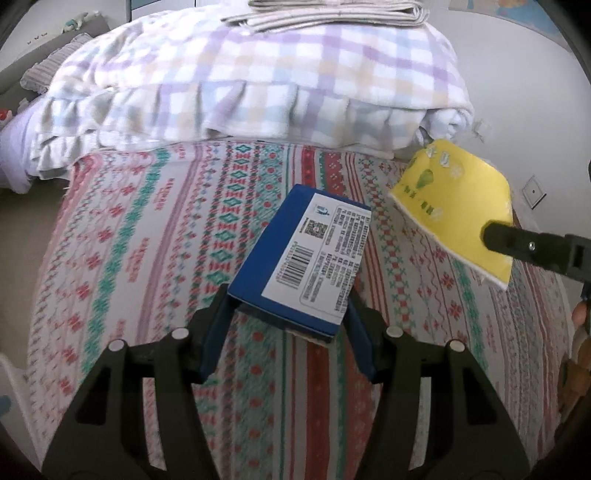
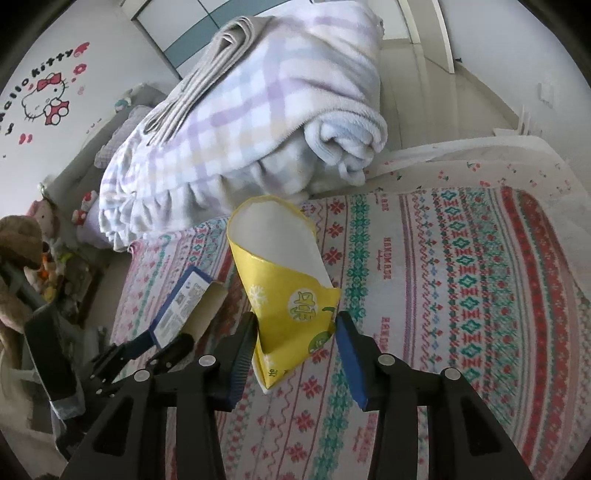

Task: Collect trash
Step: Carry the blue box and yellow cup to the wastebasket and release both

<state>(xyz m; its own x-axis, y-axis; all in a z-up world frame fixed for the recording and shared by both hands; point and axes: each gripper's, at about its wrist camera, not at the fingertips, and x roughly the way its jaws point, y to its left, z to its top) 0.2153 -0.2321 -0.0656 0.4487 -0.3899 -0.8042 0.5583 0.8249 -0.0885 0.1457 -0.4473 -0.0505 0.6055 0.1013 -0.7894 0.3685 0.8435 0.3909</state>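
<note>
My left gripper (image 1: 290, 319) is shut on a flat blue box (image 1: 301, 256) with a white barcode label, held above the patterned bedspread (image 1: 147, 240). The box also shows in the right wrist view (image 2: 184, 302), clamped by the left gripper (image 2: 162, 341). My right gripper (image 2: 295, 328) is shut on a squashed yellow paper cup (image 2: 284, 280) with white lining, its mouth pointing away. In the left wrist view the cup (image 1: 450, 206) hangs at the right, pinched by a right finger (image 1: 509, 240).
A folded checked blanket (image 1: 240, 74) with striped cloth (image 1: 332, 14) on top lies at the head of the bed. Soft toys (image 2: 22, 251) sit beside the bed at the left. A wall with a Hello Kitty sticker (image 2: 48, 99) stands behind.
</note>
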